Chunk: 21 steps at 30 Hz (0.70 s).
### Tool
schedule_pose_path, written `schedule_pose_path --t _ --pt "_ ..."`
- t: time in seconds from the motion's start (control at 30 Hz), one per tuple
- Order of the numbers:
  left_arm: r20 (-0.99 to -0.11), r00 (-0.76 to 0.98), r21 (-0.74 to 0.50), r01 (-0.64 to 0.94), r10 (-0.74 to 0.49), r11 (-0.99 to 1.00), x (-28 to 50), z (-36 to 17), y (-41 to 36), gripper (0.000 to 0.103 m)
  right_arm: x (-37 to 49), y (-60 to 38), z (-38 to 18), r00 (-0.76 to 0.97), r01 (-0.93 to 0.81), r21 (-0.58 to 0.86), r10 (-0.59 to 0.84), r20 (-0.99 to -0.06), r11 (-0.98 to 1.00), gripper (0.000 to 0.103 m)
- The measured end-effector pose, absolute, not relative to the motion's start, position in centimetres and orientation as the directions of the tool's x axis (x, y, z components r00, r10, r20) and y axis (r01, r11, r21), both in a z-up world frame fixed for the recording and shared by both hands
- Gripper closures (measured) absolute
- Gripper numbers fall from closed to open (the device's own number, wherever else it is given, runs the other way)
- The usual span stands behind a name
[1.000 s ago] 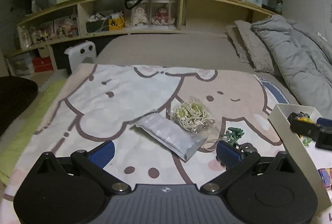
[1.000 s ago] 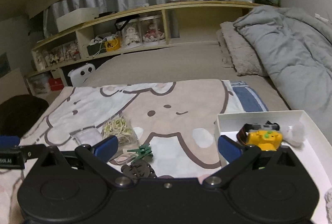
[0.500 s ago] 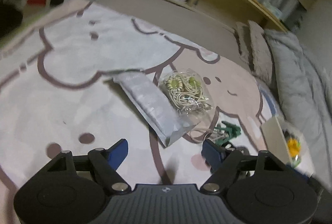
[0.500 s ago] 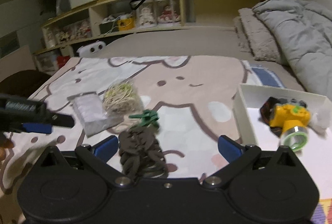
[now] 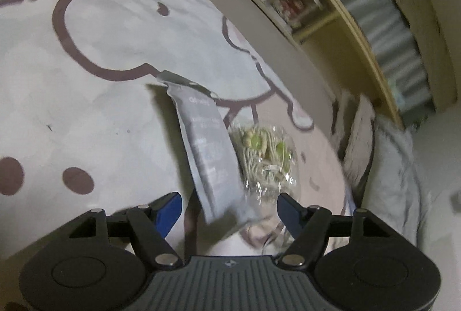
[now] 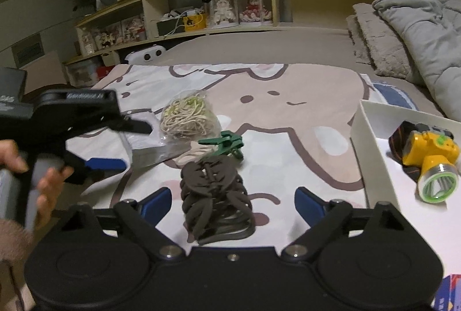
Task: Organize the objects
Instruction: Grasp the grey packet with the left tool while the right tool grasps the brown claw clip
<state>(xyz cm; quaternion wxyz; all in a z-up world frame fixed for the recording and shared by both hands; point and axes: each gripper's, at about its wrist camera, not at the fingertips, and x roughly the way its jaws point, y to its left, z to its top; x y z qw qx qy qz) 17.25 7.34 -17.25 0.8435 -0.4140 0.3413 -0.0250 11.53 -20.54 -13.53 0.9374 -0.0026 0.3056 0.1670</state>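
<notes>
My left gripper (image 5: 229,210) spreads wide around the gray pouch's (image 5: 207,149) near end on the bed, while my right gripper (image 6: 233,203) gapes around the dark cord bundle (image 6: 216,190).

Dim indoor light; left view motion-blurred, fisheye-warped edges.
</notes>
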Motion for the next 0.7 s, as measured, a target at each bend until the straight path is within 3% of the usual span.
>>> schedule_pose_path --t 0.17,0.23,0.43,0.5,0.63,0.7 --pt "-0.509 0.801 -0.767 -0.255 -0.317 0.588 18.2 -17.8 7.6 0.030 11.8 -20.1 -14.0 0.754 -0.323 0.091 0.314 -0.577 0.942 0.023" --pt "-0.500 0.805 -0.780 -0.257 -0.319 0.571 18.6 -17.7 7.7 0.035 12.0 -19.8 -14.1 0.755 -0.326 0.088 0.315 -0.574 0.941 0.025" --pt "-0.509 0.794 -0.793 -0.282 -0.333 0.540 18.9 -18.5 7.8 0.064 12.7 -19.3 -14.6 0.759 -0.356 0.062 0.327 -0.563 0.932 0.031" --pt "-0.530 0.778 -0.777 -0.287 -0.336 0.561 19.0 -18.7 7.6 0.087 13.0 -19.1 -15.0 0.755 -0.366 0.053 0.329 -0.567 0.929 0.033" --pt "-0.549 0.760 -0.770 -0.298 -0.348 0.564 18.9 -18.8 7.8 0.087 13.8 -18.5 -15.2 0.725 -0.403 0.076 0.369 -0.582 0.912 0.044" --pt "-0.566 0.745 -0.760 -0.304 -0.354 0.574 18.7 -18.4 7.7 0.088 13.8 -18.2 -14.9 0.717 -0.409 0.065 0.365 -0.594 0.910 0.044"
